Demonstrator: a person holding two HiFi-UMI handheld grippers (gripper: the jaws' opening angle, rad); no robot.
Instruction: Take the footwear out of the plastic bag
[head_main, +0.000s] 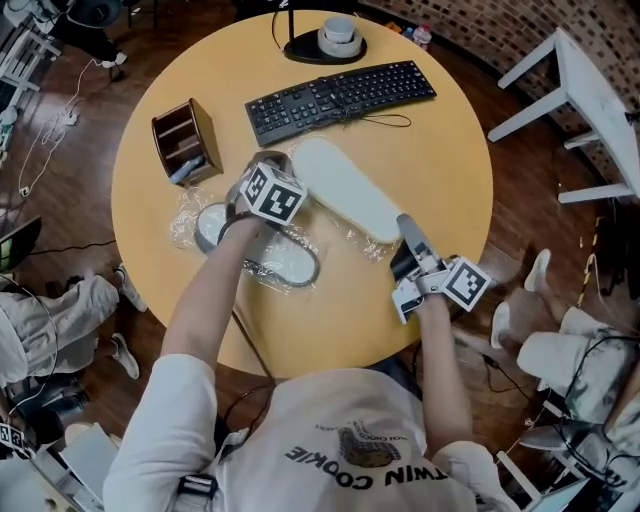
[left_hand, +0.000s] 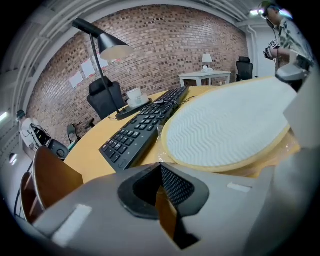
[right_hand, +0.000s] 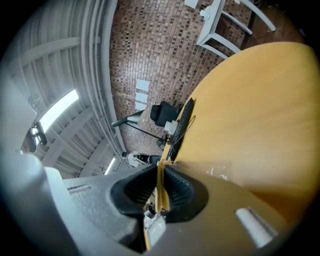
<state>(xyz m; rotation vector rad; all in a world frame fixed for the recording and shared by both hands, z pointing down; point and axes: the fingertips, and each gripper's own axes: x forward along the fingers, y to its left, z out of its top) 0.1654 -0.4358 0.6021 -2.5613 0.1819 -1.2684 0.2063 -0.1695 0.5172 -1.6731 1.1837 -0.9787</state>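
A white slipper (head_main: 345, 188) lies sole up across the middle of the round table; its zigzag tread (left_hand: 227, 127) fills the right of the left gripper view. My right gripper (head_main: 406, 232) is shut on the slipper's near end, and a thin tan edge with crinkled plastic sits between its jaws (right_hand: 160, 180). A second, grey-rimmed slipper (head_main: 290, 265) lies in the clear plastic bag (head_main: 190, 215) under my left arm. My left gripper (head_main: 266, 162) stands beside the white slipper's far end, its jaws (left_hand: 162, 172) closed on a thin clear fold of bag.
A black keyboard (head_main: 340, 97) lies just beyond the slipper. A brown wooden organiser (head_main: 187, 138) stands at the left, and a lamp base with a cup (head_main: 325, 45) is at the table's far edge. A white table (head_main: 600, 90) stands off to the right.
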